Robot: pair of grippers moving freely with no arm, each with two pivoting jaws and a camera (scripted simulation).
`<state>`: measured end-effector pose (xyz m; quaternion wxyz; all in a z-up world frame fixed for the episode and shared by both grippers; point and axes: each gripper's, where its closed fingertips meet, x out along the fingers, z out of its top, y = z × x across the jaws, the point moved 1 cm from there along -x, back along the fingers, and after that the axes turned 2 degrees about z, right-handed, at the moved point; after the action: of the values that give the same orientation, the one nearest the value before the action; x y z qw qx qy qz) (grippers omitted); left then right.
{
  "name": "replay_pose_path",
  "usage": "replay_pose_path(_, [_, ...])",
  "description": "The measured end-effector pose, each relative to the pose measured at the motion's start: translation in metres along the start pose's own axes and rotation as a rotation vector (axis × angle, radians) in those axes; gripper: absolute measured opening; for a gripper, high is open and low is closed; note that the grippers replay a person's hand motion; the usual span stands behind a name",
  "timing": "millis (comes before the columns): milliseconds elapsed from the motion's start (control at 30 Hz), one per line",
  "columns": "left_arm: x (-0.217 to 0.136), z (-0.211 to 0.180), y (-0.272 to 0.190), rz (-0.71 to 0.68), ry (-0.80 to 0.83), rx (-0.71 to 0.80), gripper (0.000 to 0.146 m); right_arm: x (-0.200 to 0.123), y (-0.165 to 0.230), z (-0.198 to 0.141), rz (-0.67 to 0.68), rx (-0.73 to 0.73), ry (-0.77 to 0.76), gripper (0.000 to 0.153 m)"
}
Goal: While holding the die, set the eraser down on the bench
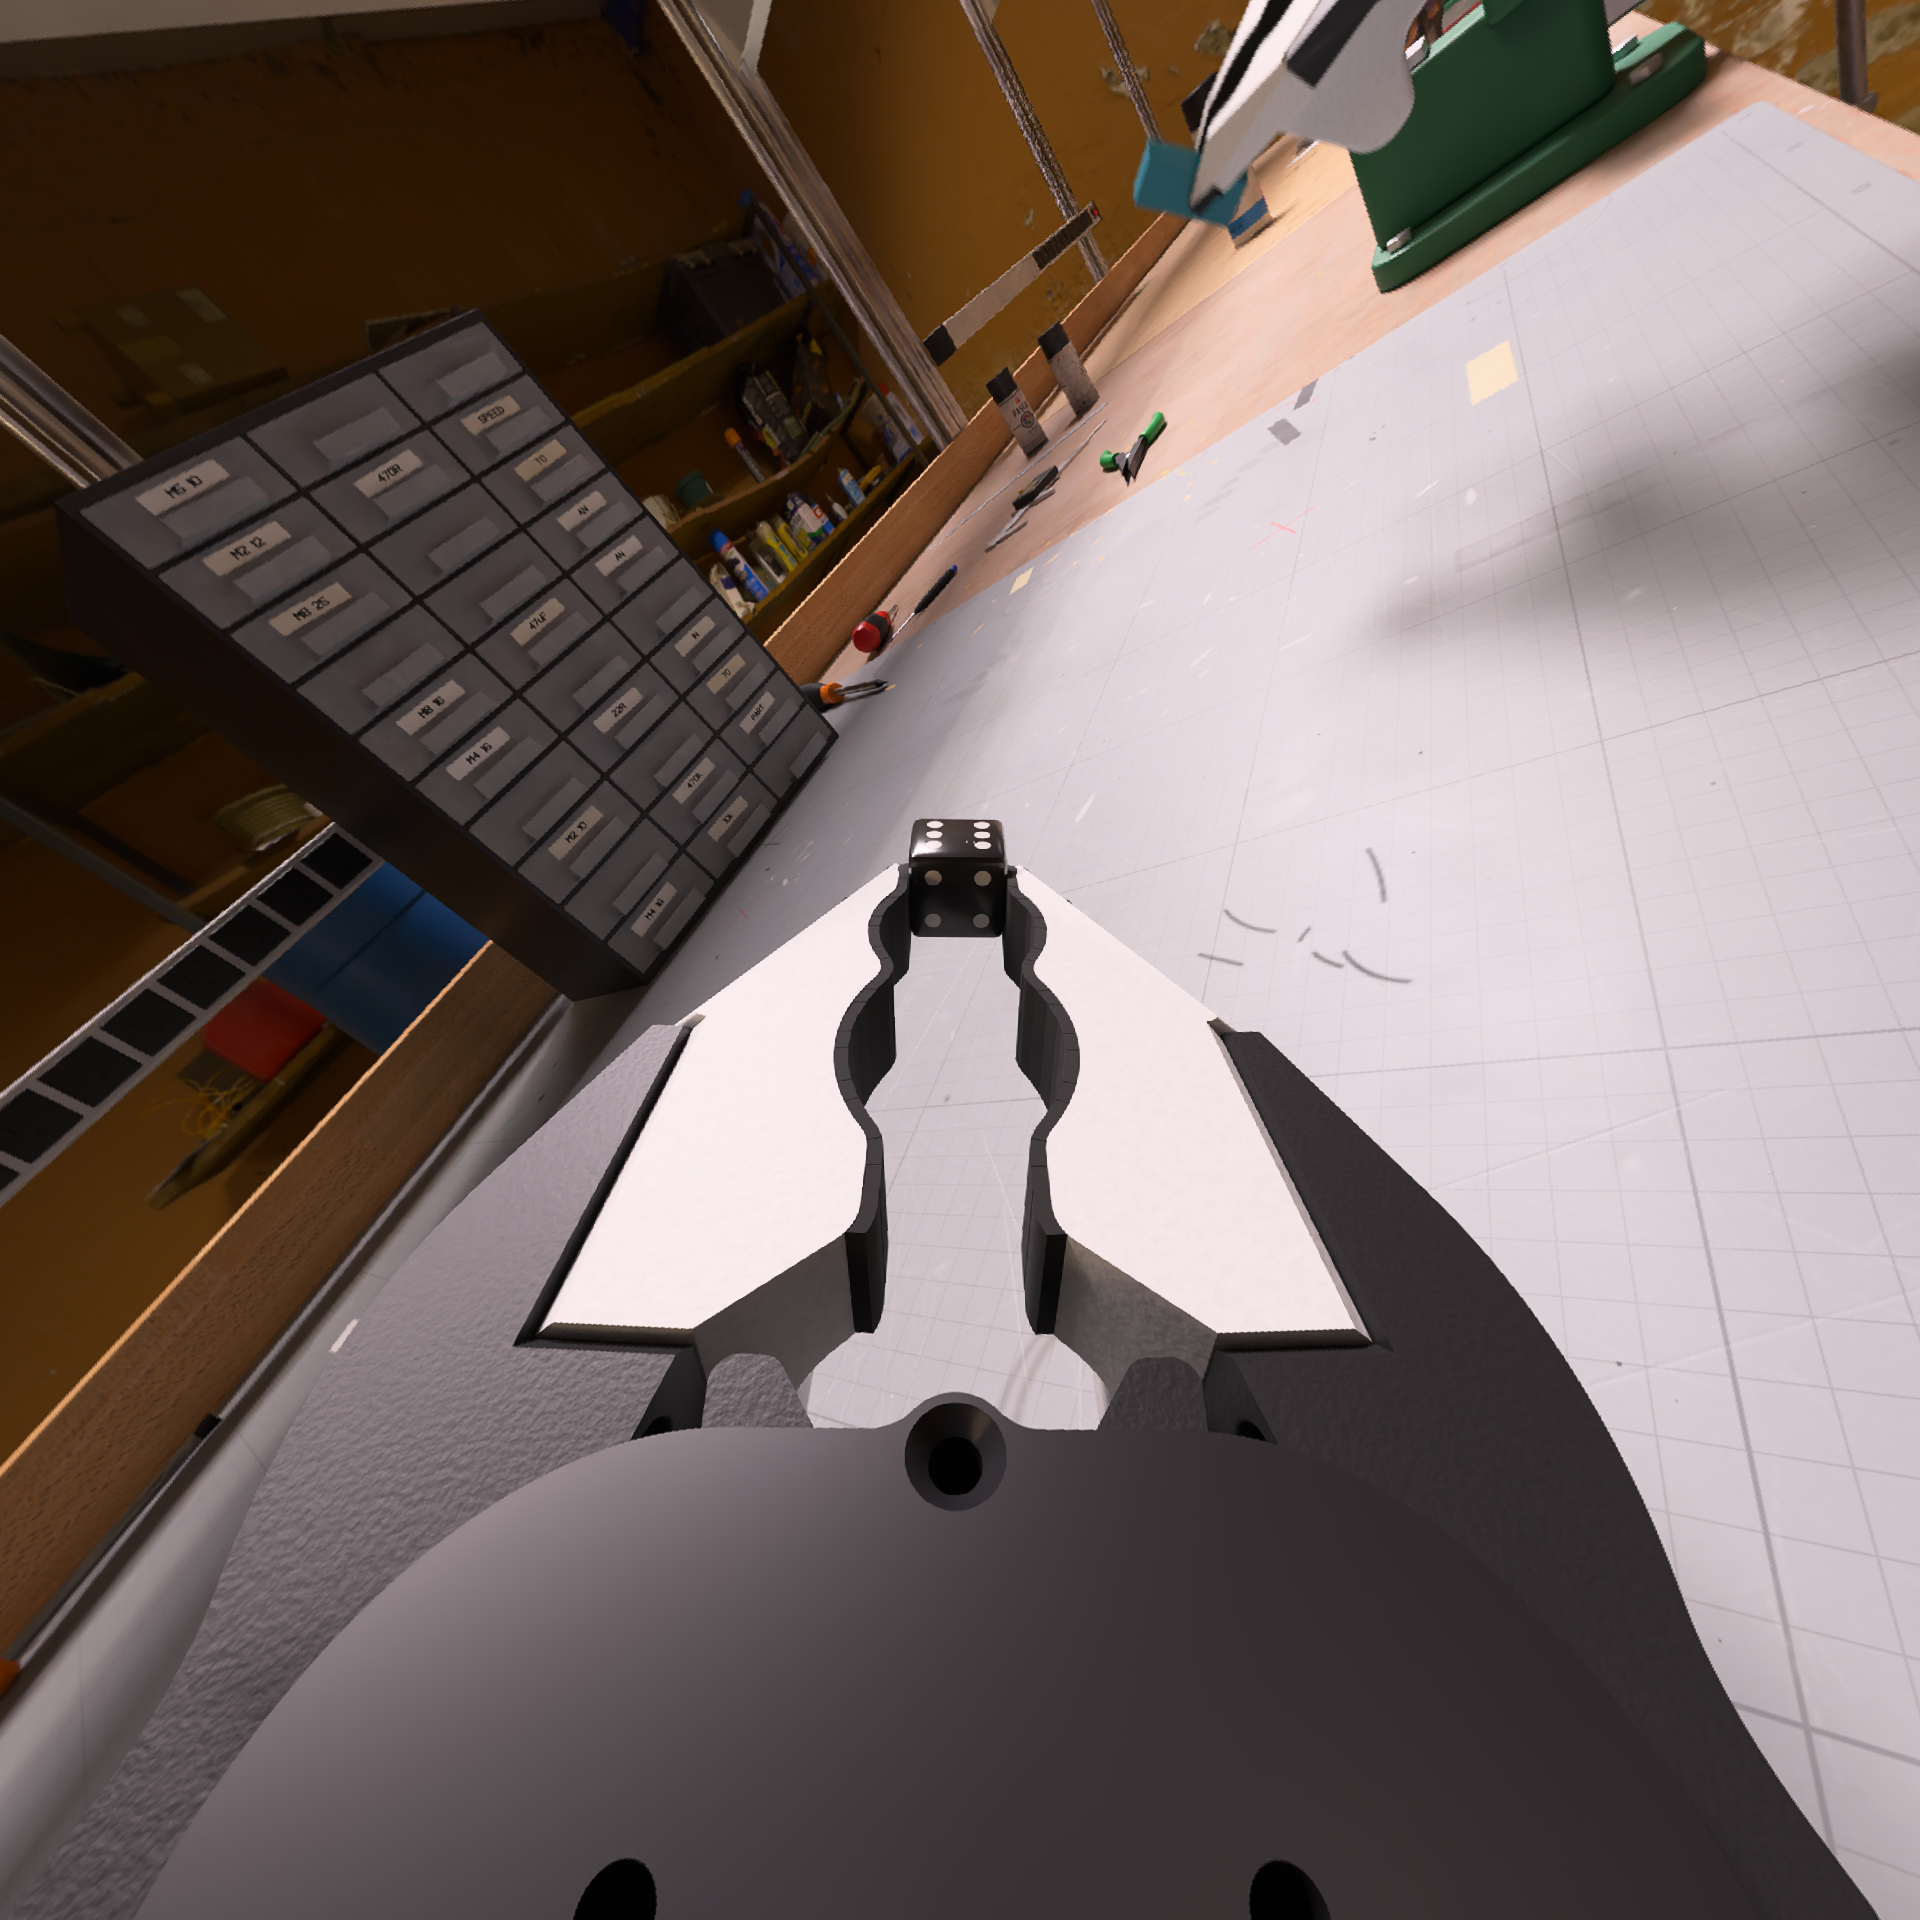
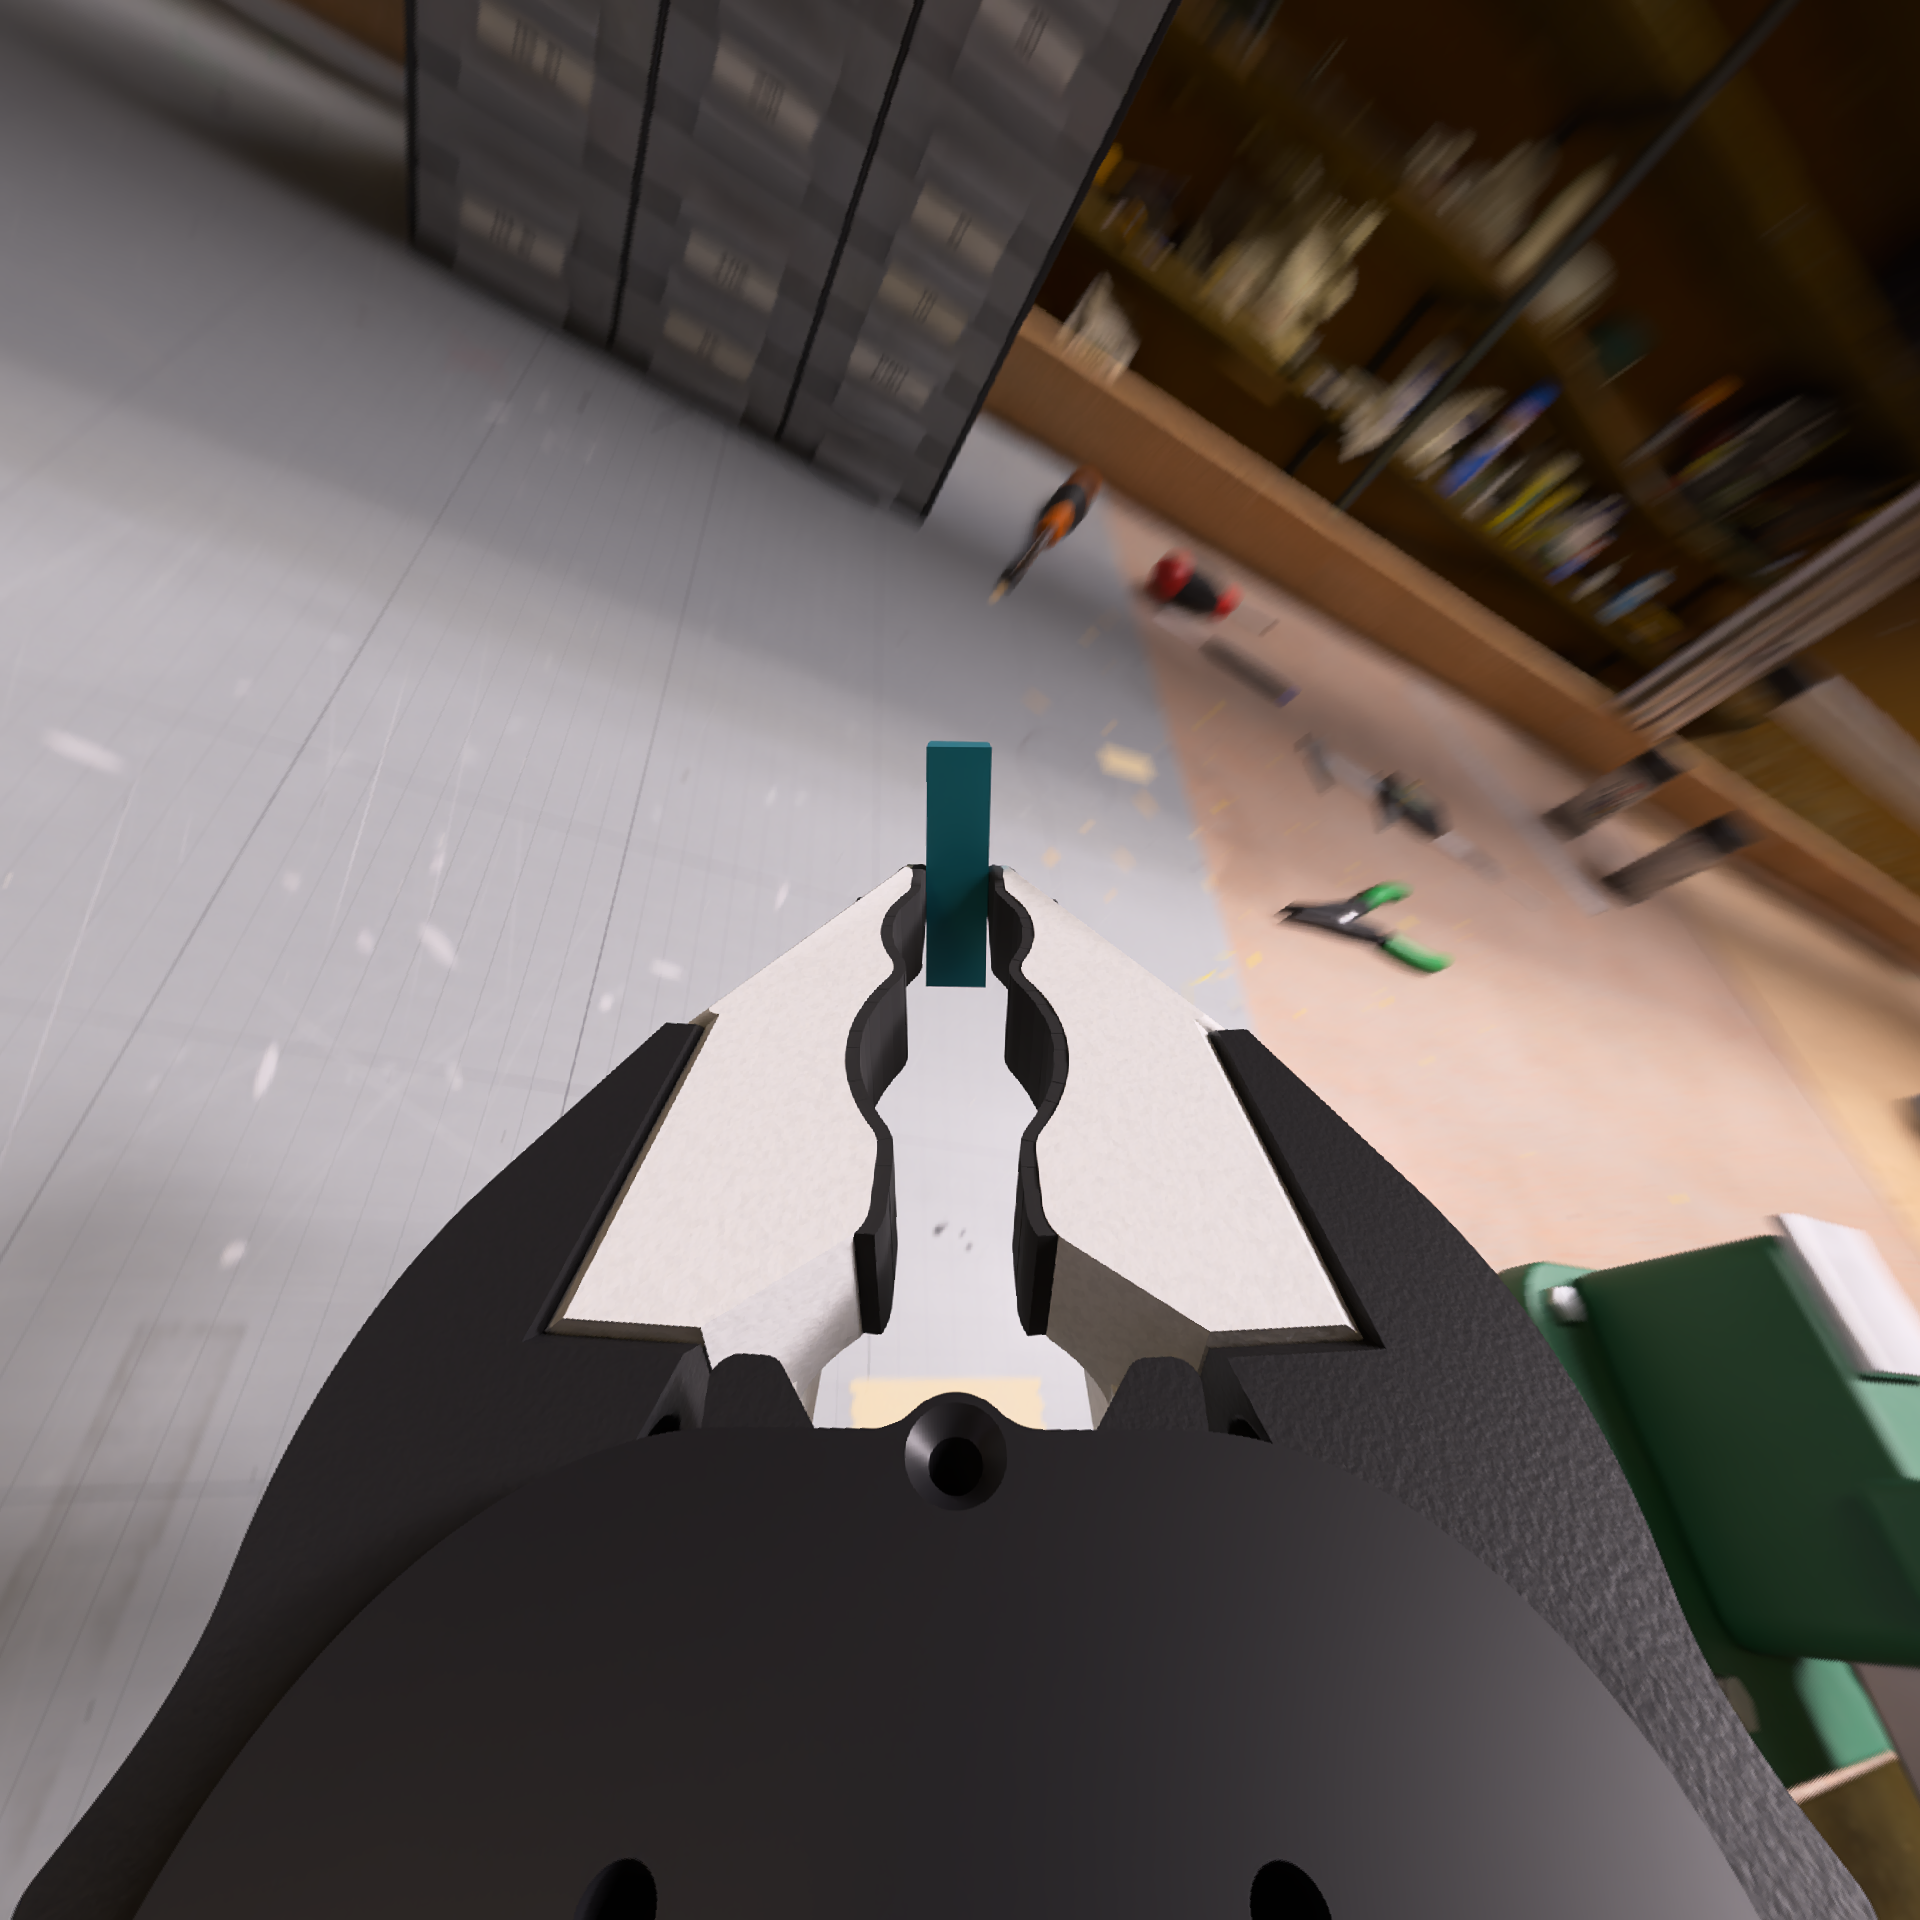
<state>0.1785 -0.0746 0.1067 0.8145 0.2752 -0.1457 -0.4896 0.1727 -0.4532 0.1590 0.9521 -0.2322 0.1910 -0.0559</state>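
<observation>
My left gripper is shut on a black die with white pips, held at its fingertips above the grey cutting mat. My right gripper is shut on a teal eraser, a thin block that sticks out past the fingertips, held above the mat. In the left wrist view the right gripper shows far off at the top, in the air in front of the green vise, with the teal eraser between its fingers.
A dark drawer cabinet stands at the mat's edge. A green vise stands on the wooden bench. Screwdrivers, green-handled pliers and spray cans lie near the bench's back edge, shelves behind.
</observation>
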Motion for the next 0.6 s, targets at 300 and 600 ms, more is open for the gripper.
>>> replay_pose_path(300, [0.001,-0.008,-0.009,-0.021,0.038,0.016,0.016,0.055,0.028,-0.066,0.426,0.064,0.375,0.011])
replay_pose_path(600, [0.002,-0.009,-0.010,-0.026,0.045,0.017,0.016,0.079,0.053,-0.088,0.529,-0.129,0.630,0.011])
